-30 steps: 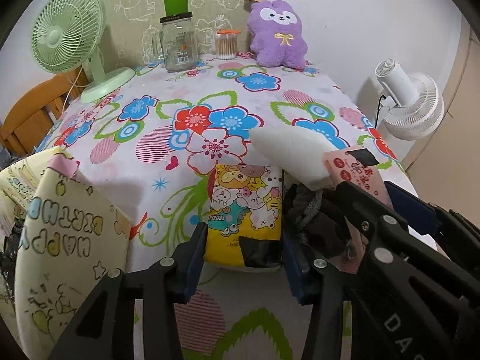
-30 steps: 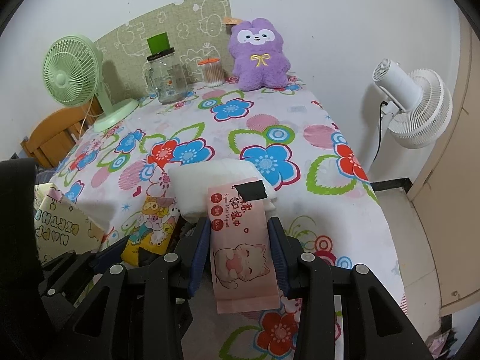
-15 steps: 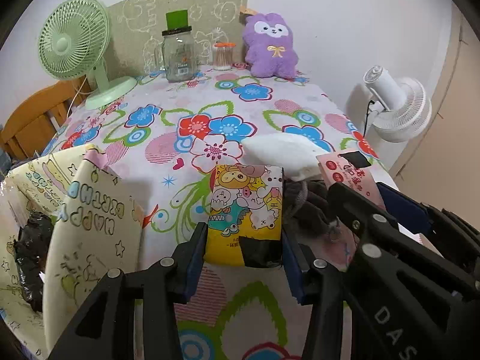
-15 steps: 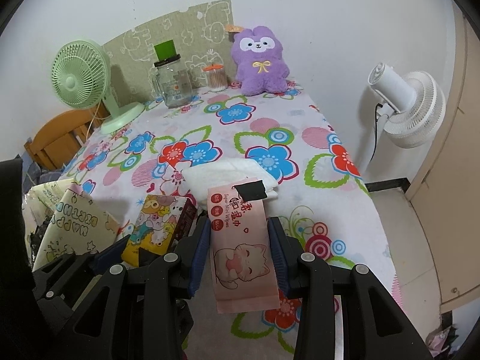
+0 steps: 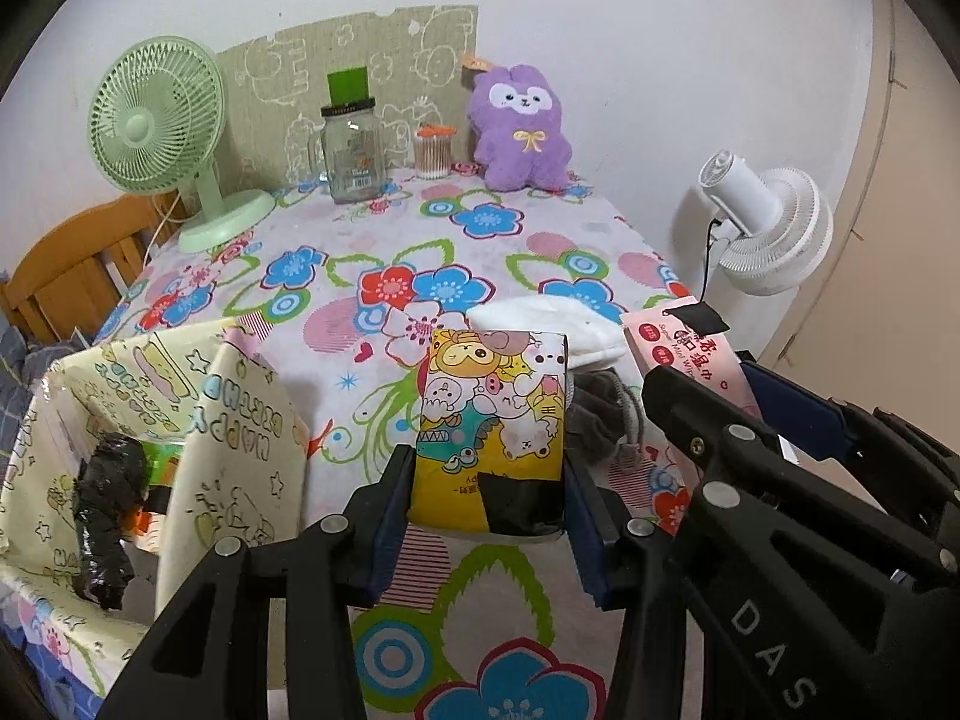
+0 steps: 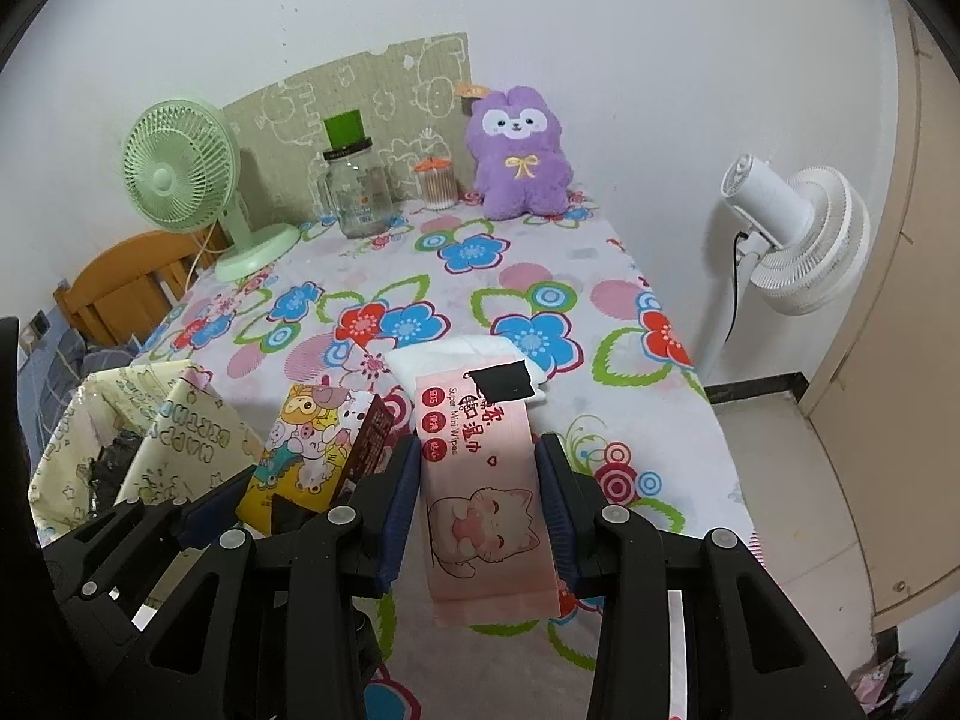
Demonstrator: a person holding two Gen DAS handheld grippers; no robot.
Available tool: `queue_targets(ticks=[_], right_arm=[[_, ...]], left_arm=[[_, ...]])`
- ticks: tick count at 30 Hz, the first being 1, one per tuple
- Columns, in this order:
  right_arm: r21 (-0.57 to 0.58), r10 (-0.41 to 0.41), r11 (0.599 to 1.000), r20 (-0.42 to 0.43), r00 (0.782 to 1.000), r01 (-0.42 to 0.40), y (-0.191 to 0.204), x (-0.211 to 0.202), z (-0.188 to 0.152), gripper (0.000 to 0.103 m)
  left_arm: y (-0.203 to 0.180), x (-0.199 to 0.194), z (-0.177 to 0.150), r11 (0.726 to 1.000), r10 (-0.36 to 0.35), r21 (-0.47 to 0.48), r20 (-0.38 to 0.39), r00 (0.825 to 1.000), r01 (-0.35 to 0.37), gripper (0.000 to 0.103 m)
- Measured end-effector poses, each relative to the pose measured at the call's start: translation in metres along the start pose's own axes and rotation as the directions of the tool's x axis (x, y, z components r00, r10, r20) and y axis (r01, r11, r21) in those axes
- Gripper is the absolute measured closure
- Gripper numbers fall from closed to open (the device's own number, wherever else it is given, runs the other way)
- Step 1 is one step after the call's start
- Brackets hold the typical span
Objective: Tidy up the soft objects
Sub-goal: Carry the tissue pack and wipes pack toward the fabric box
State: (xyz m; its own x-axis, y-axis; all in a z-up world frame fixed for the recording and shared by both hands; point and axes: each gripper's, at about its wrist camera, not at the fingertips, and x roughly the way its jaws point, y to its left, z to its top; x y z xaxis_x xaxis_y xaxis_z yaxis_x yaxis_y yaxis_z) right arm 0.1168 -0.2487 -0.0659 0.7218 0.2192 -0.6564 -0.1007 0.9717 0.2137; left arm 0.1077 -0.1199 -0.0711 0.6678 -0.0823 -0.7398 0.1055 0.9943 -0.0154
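My left gripper (image 5: 487, 480) is shut on a yellow cartoon tissue pack (image 5: 492, 420), held above the near table edge. My right gripper (image 6: 477, 492) is shut on a pink wipes pack (image 6: 480, 480) with a cat print, just right of the yellow tissue pack (image 6: 306, 450). The pink wipes pack (image 5: 690, 354) and the right gripper's arm also show at the right of the left wrist view. A white cloth (image 5: 546, 324) and a grey cloth (image 5: 600, 414) lie on the floral table (image 5: 360, 228). A purple plush (image 5: 522, 126) sits at the far edge.
A cream "Happy Birthday" gift bag (image 5: 150, 420) stands open at the table's left, with dark items inside. A green fan (image 5: 162, 138), glass jar (image 5: 354, 150) and swab pot (image 5: 433, 150) stand at the back. A white floor fan (image 5: 774, 228) and a wooden chair (image 5: 72, 264) flank the table.
Both grippers have pulled back and up from the table with their packs. The gift bag has come further into view at the left.
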Motion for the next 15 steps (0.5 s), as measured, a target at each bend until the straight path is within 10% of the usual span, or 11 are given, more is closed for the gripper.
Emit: queue_targets(ticks=[15], right_arm=[[-0.042, -0.020, 0.999, 0.047, 0.999, 0.022, 0.007, -0.040, 0.008, 0.061]], left_arm=[[-0.003, -0.039, 0.006, 0.999, -0.011, 0.046, 0.069, 0.998, 0.008, 0.054]])
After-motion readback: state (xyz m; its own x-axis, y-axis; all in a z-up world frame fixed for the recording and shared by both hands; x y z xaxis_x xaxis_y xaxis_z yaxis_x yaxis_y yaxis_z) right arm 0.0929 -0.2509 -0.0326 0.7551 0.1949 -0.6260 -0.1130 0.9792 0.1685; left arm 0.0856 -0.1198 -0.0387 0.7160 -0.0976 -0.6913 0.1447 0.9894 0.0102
